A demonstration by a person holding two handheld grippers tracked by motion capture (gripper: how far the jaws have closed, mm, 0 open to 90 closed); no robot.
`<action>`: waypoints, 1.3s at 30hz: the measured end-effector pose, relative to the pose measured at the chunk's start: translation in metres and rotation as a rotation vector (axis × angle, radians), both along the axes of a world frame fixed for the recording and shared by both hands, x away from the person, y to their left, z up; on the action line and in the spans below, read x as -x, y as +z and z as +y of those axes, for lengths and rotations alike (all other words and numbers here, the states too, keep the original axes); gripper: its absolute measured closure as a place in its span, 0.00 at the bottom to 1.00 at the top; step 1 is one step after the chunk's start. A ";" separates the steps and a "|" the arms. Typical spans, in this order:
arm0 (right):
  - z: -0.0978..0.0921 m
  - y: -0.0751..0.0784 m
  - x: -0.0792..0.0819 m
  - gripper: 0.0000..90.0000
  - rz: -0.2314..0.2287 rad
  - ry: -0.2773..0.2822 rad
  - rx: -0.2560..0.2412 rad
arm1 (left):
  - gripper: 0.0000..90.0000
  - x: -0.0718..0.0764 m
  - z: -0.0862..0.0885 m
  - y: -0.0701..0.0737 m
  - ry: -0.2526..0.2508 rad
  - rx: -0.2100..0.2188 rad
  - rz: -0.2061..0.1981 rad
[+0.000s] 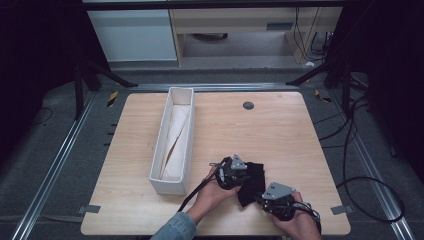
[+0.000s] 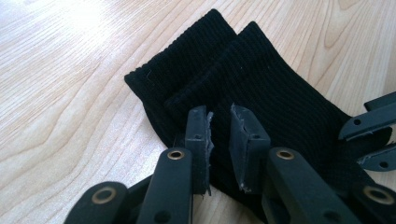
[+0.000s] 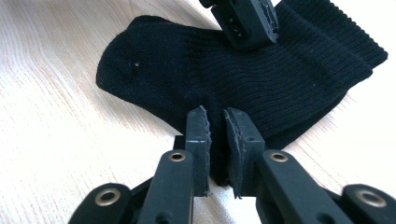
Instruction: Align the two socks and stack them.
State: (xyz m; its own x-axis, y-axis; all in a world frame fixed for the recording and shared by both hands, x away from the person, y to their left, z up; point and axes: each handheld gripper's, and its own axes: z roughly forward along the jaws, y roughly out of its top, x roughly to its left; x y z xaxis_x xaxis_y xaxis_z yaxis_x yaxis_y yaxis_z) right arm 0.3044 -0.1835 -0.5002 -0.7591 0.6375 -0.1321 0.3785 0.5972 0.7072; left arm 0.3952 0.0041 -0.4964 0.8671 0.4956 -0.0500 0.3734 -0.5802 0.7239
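Now we pinch the black socks [image 1: 251, 181] (lower centre) with both narrowly parted grippers, left gripper [image 2: 219, 140] and right gripper [image 3: 215, 140]; next, lift together.

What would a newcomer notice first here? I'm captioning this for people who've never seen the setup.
The black socks near the table's front edge, with the left gripper and right gripper both meeting on them. Next, the long white box to their left, pale paper inside, running toward the far edge.
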 end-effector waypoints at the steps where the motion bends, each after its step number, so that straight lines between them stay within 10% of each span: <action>1: 0.000 0.000 0.000 0.90 0.000 0.000 0.000 | 0.86 0.000 0.000 0.000 0.000 0.000 0.000; 39: -0.007 0.039 0.008 0.94 -0.016 -0.007 -0.107 | 0.86 0.023 0.011 0.001 -0.103 0.022 0.055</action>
State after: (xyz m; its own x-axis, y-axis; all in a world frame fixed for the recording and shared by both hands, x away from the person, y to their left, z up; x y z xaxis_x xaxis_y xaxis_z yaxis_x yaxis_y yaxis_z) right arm 0.2963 -0.1909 -0.4607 -0.7527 0.6541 -0.0745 0.3709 0.5149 0.7728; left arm 0.3718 0.0150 -0.4957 0.9090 0.4024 -0.1088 0.3521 -0.6014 0.7172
